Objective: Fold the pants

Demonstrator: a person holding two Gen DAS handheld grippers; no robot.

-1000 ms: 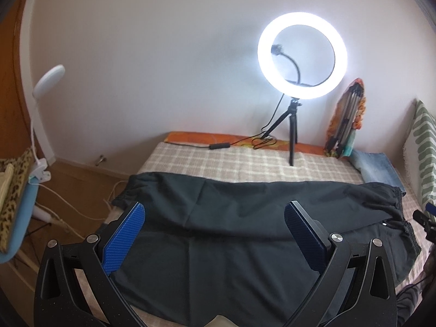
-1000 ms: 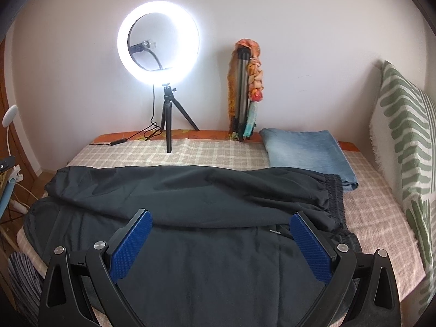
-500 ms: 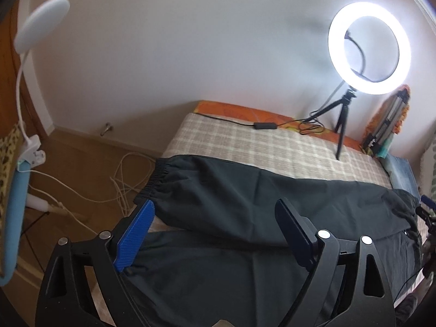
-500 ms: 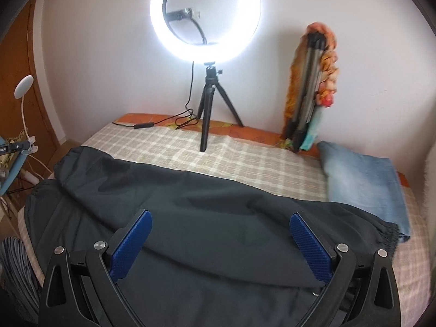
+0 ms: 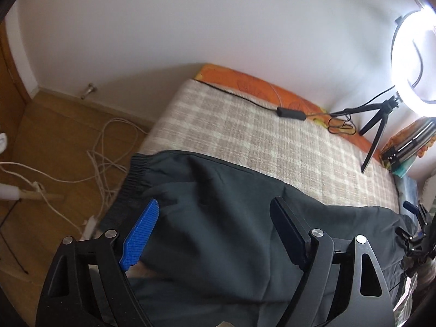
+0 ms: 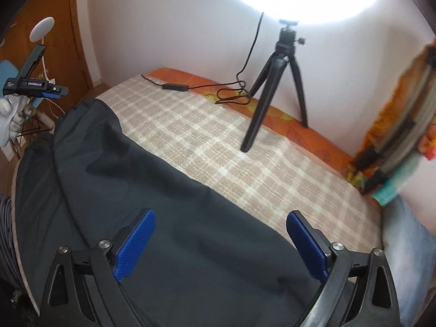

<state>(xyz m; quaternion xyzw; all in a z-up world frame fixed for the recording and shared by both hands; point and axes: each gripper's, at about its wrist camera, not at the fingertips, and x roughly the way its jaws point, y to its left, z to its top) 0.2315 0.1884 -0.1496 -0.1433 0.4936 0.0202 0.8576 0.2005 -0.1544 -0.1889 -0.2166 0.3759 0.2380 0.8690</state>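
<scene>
The bed (image 5: 272, 147), covered by a beige checked blanket (image 6: 207, 147) with an orange sheet (image 5: 261, 87) showing along the wall side, fills the space ahead of both pairs of fingers. The dark pants (image 5: 218, 218) lie spread across its near half, stretching from one side to the other. In the left wrist view they sit directly under and between the fingers, with an elastic leg cuff (image 5: 133, 174) just beyond the left finger at the bed's edge. In the right wrist view the pants (image 6: 163, 218) run under both fingers and away to the left, their far edge crossing diagonally ahead of the fingertips.

The left gripper (image 5: 215, 223) hovers above the cloth with its fingers fairly wide and closing; cloth lies below the gap, but the pads do not press on it. The right gripper (image 6: 220, 237) has its fingers spread wide above the pants, holding nothing.

A lit ring light (image 6: 299, 5) on a small black tripod (image 6: 280, 87) stands on the blanket well beyond the right fingers, its cable (image 6: 234, 87) trailing along the orange strip. Folded blue jeans (image 6: 408, 245) lie just right of the right finger. A folded stand wrapped in orange cloth (image 6: 400, 125) leans on the wall beyond them. White cords (image 5: 109, 147) lie on the wooden floor (image 5: 54, 136) left of the left fingers.
</scene>
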